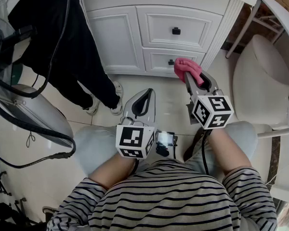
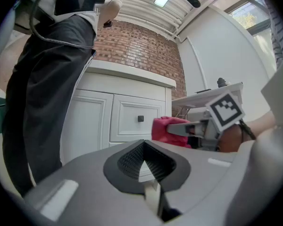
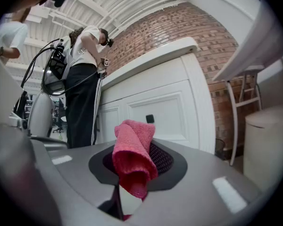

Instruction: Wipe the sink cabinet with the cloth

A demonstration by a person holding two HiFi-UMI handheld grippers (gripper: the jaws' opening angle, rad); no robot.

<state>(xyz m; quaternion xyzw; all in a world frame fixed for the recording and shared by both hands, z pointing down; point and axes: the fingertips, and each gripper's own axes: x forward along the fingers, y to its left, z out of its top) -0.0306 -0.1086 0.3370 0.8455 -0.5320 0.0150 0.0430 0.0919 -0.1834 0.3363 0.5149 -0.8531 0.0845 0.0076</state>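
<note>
The white sink cabinet (image 1: 135,32) stands ahead, with a door on the left and two drawers with small black knobs (image 1: 176,31). My right gripper (image 1: 191,76) is shut on a folded pink cloth (image 1: 187,68), which hangs just in front of the lower drawer (image 1: 171,60) without clear contact. The same pink cloth (image 3: 132,157) bulges up from between the jaws, and the cabinet (image 3: 165,112) lies a short way ahead. My left gripper (image 1: 143,99) is shut and holds nothing, lower and to the left, over the floor. It sees the cloth (image 2: 170,130) at its right.
A person in black trousers (image 1: 72,47) stands at the cabinet's left, beside a grey machine with black cables (image 1: 33,109). A white toilet (image 1: 267,81) sits to the right. My knees frame pale floor tiles (image 1: 168,105) below the grippers.
</note>
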